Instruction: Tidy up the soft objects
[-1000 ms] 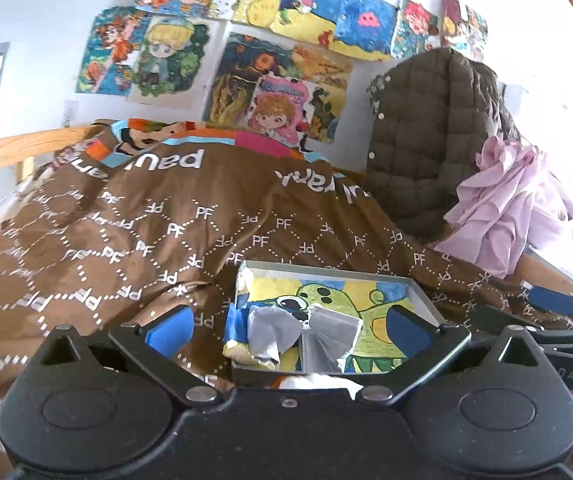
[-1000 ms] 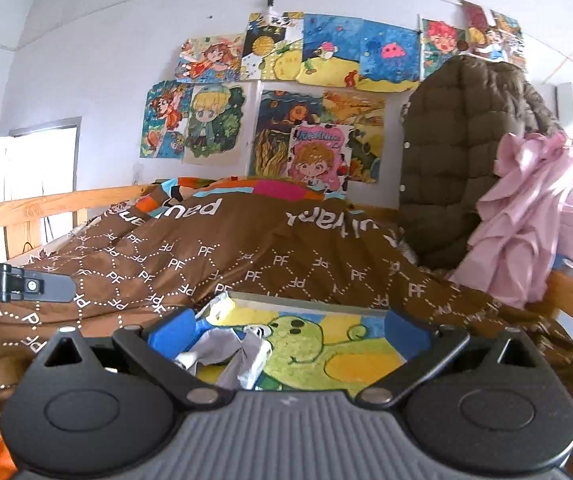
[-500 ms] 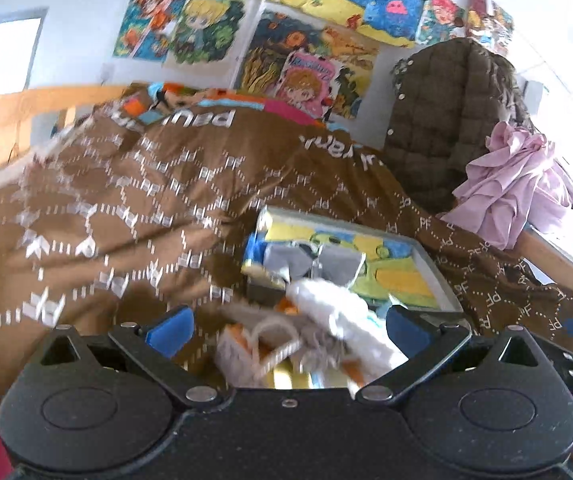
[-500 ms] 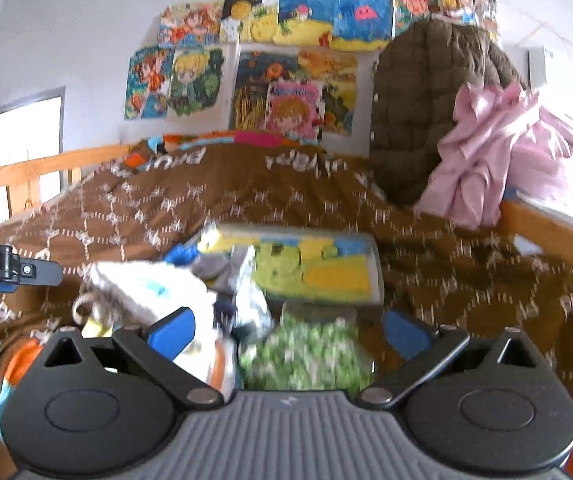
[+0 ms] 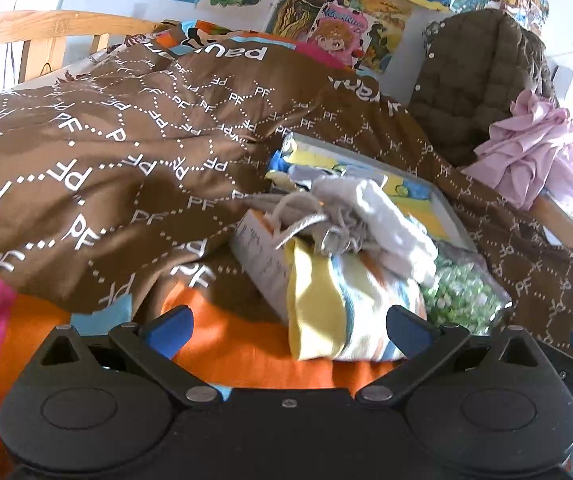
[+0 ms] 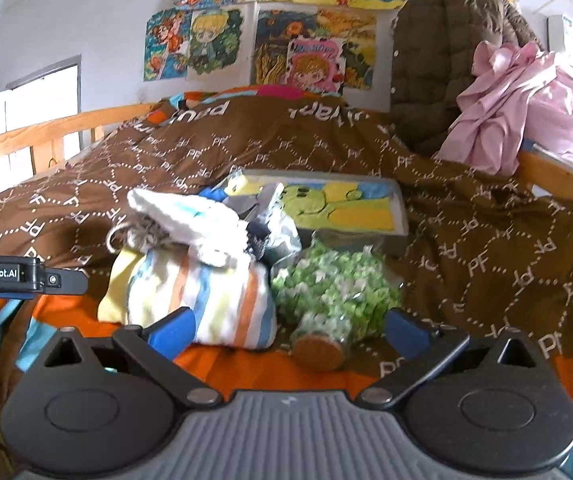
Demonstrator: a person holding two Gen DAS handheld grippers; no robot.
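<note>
Lying on a bed, a small heap of soft things sits on an orange sheet [image 6: 246,364] just in front of both grippers; the left gripper [image 5: 286,330] has its blue-tipped fingers spread wide apart with nothing between them, and the striped pouch [image 5: 338,312] lies just beyond and slightly right of its middle; the right gripper [image 6: 290,328] is likewise spread wide and empty, with the same pouch [image 6: 206,300] near its left finger and a cork-stoppered jar [image 6: 334,300] of green and white bits lying on its side near its right finger, cork end toward the camera. The pouch is striped yellow, blue, white and orange, gathered at the top with a grey cord [image 5: 306,220]; a white knitted piece [image 6: 190,220] with a pale blue patch is draped over its top; a flat white card or box [image 5: 262,260] leans against the pouch's left side in the left view. Behind the heap a shallow grey tray [image 6: 400,216] with a green, yellow and blue cartoon picture inside rests on a brown quilt [image 6: 486,220] printed with white letters; crumpled grey and blue cloth [image 6: 262,204] lies at the tray's near left corner, touching the heap. Farther back a brown padded jacket [image 6: 438,60] and a pink garment [image 6: 506,100] hang at the right; children's drawings [image 6: 286,28] cover the wall; a wooden bed rail [image 6: 46,136] runs along the left. The left gripper's side shows at the left edge of the right view.
</note>
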